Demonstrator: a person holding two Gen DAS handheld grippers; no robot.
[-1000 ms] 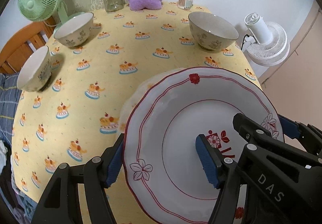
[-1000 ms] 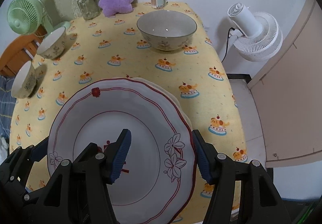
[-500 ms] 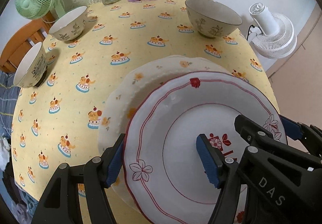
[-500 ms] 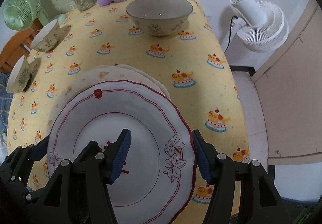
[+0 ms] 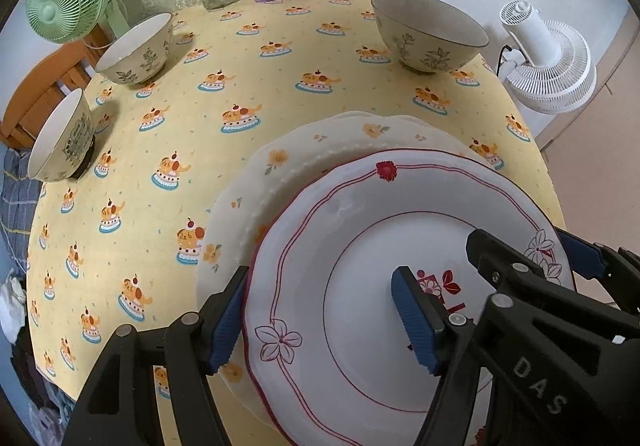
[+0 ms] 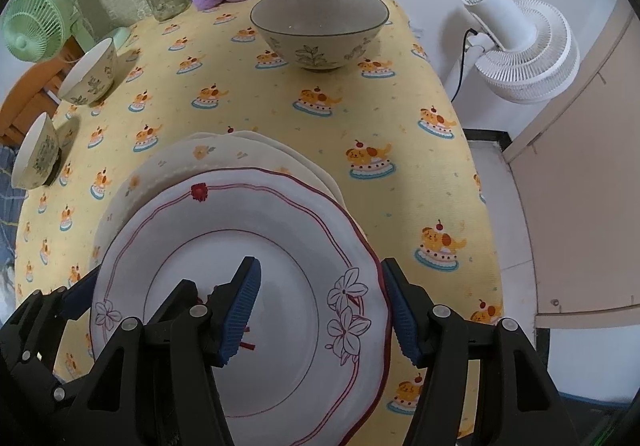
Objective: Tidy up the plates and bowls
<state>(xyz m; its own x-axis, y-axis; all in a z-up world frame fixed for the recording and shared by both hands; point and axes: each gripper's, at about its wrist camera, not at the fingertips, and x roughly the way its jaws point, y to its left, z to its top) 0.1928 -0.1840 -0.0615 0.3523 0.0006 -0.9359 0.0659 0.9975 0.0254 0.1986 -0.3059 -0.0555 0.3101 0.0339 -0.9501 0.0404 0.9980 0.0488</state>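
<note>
- step in hand: stacking plates. the red-rimmed plate (image 5: 384,286) is carried over the floral plate (image 5: 304,165), which lies on the yellow tablecloth (image 5: 200,97) at the near side of the table.
- left gripper (image 5: 320,322): jaws straddle the plate's left rim, one blue pad outside the edge, one over the plate's well. it appears to be grasping the rim, though pad contact is not fully visible.
- right gripper (image 6: 320,310): same arrangement on the right rim, beside the outlined flowers; judged to be gripping the plate likewise.
- position: the red-rimmed plate overlaps the floral plate but sits offset toward the near edge; the floral plate's far rim is exposed. a further pale plate edge shows beneath the floral one in the right wrist view.
- whether the held plate touches the one below cannot be told.
- bowls: large bowl (image 6: 320,29) at the far right, two smaller bowls (image 5: 136,45) (image 5: 60,141) at the left, all apart and unstacked.
- next move, as judged: shift the plate forward until centred on the stack, lower it level, then let go with both grippers together. bowls remain to be gathered.
</note>
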